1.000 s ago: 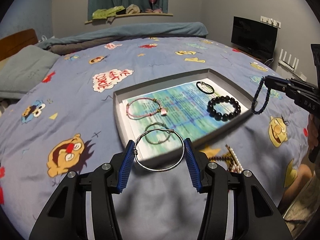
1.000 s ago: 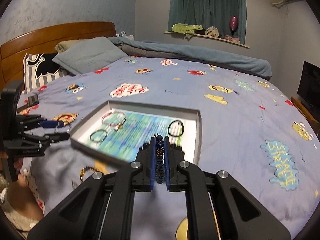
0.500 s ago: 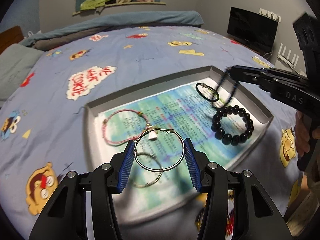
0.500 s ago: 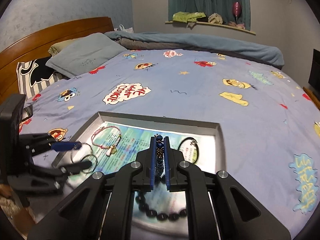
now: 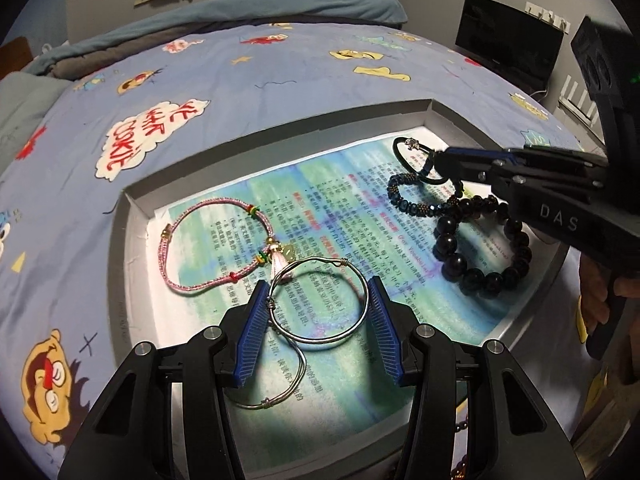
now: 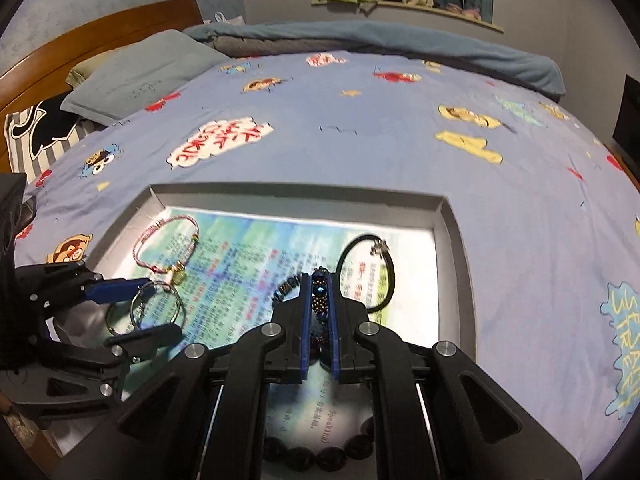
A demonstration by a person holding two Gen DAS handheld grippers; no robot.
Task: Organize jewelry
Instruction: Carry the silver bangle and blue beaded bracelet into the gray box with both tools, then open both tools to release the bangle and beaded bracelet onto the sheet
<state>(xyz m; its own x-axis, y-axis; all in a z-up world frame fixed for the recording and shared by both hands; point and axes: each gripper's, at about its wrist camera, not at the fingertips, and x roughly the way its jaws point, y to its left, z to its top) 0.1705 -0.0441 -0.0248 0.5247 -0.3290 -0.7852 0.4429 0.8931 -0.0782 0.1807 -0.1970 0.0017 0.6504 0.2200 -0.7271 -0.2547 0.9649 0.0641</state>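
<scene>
Both grippers have come in over the shallow grey cardboard tray on the blue cartoon-print bed sheet; a second ago they hung outside it, near its front edge and right side. That puts both carried pieces above the printed green-blue paper liner, so the placing step looks close.

The left gripper has its blue-padded fingers at a middling spread, clamped across the thin silver wire bangle, which is held level just above the liner, near the pink cord bracelet with a pale charm. A second silver wire bangle lies on the liner under those fingers.

The right gripper has its fingers narrow, pinching the dark blue beaded bracelet. Half a second ago this bracelet swung free in the air; now its loop drapes down onto the liner, touching the black large-bead bracelet and lying just beside the thin black cord bracelet.

Judging by this, releasing is what remains for both pieces.
</scene>
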